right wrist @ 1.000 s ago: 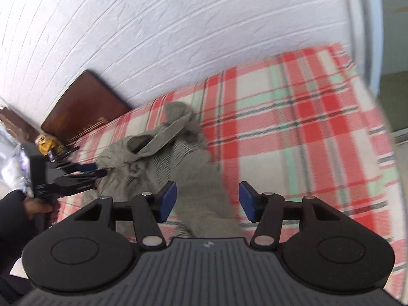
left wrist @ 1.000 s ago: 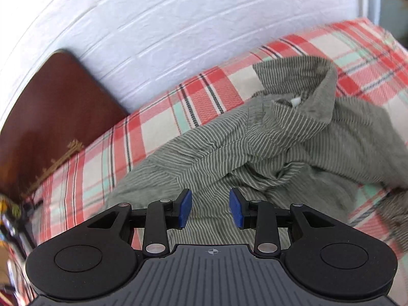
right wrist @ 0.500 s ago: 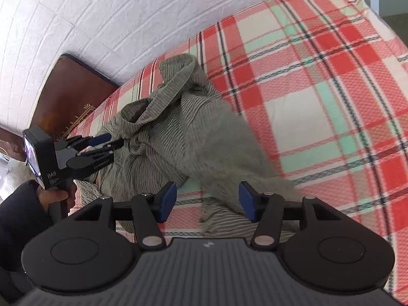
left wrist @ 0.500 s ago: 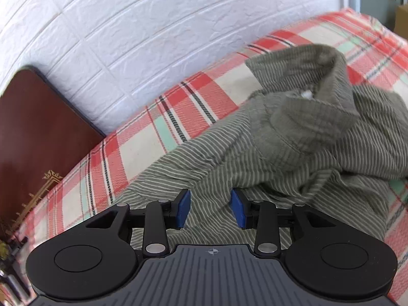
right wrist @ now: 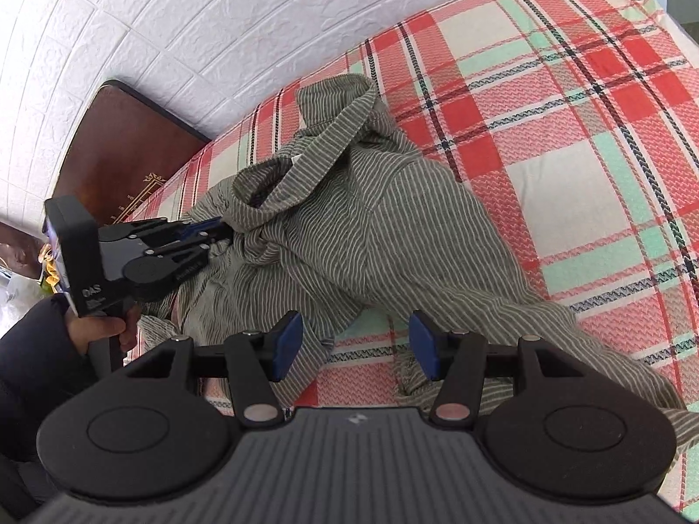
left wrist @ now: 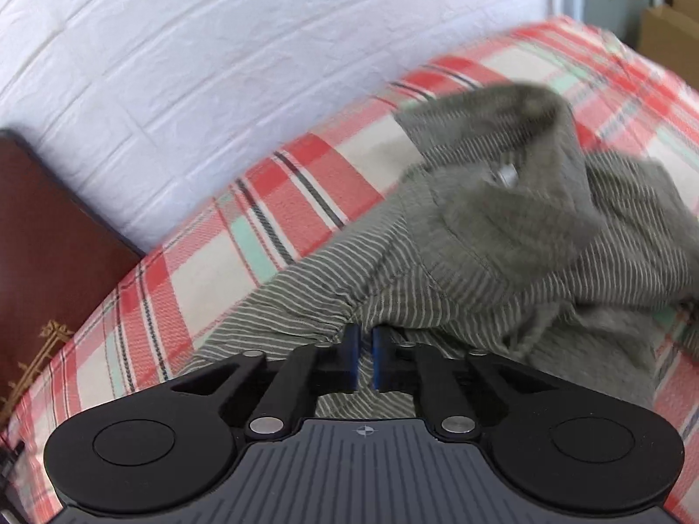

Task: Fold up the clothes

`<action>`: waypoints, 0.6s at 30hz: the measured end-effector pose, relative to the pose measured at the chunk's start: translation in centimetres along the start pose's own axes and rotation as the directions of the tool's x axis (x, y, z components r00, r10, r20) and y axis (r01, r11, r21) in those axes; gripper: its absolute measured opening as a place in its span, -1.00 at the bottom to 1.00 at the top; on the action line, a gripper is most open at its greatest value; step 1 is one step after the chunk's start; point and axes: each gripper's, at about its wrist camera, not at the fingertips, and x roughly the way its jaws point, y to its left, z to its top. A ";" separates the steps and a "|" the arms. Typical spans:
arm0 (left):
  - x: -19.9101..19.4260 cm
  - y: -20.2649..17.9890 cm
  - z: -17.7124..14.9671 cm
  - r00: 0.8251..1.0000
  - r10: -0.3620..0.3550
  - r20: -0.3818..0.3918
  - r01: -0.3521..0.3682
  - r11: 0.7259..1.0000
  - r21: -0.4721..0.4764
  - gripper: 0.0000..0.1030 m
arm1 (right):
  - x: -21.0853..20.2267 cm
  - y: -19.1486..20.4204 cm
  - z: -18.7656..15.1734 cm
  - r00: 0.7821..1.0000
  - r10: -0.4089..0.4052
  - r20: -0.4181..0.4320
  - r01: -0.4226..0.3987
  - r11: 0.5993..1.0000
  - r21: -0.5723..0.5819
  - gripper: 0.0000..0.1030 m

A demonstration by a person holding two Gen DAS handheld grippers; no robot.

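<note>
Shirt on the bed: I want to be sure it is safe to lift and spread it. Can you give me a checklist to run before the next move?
1. Left gripper pinches the shirt: ok, its pads are closed on a gathered fold.
2. Right gripper holds cloth: not ok, its jaws stand open over the shirt's lower edge, gripping nothing.
3. Shirt flat enough to fold: not ok, it lies crumpled, collar bunched up.
4. Room on the bedspread to spread it: ok, the plaid beside the shirt is bare.
5. Nothing lying on the shirt: ok, nothing shows on it.
6. Both sleeves located: cannot tell, the folds hide them.
</note>
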 end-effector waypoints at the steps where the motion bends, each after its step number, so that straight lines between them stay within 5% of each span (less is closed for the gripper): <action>1: -0.5 0.6 0.1 1.000 0.004 0.017 -0.004 0.999 -0.032 -1.00 | 0.0 0.0 0.2 1.000 -0.002 0.003 0.002 1.000 -0.002 0.15; 6: -2.0 4.6 1.1 0.994 0.063 0.091 -0.045 0.982 -0.186 -1.00 | 0.4 0.4 1.9 1.000 -0.006 0.021 0.007 0.999 -0.037 0.15; 12: -0.1 9.0 2.6 0.980 0.185 0.074 -0.159 0.949 -0.272 -1.00 | 2.3 2.5 5.6 0.998 -0.017 0.054 0.026 0.983 -0.183 0.15; 16: 2.2 12.3 2.4 0.979 0.205 0.016 -0.188 0.923 -0.335 -1.00 | 4.4 4.0 8.5 0.995 -0.051 0.080 0.075 0.940 -0.332 0.15; 18: 2.0 12.0 1.7 0.986 0.166 0.022 -0.153 0.946 -0.287 -1.00 | 5.8 4.5 9.6 0.991 -0.101 0.083 0.126 0.899 -0.419 0.14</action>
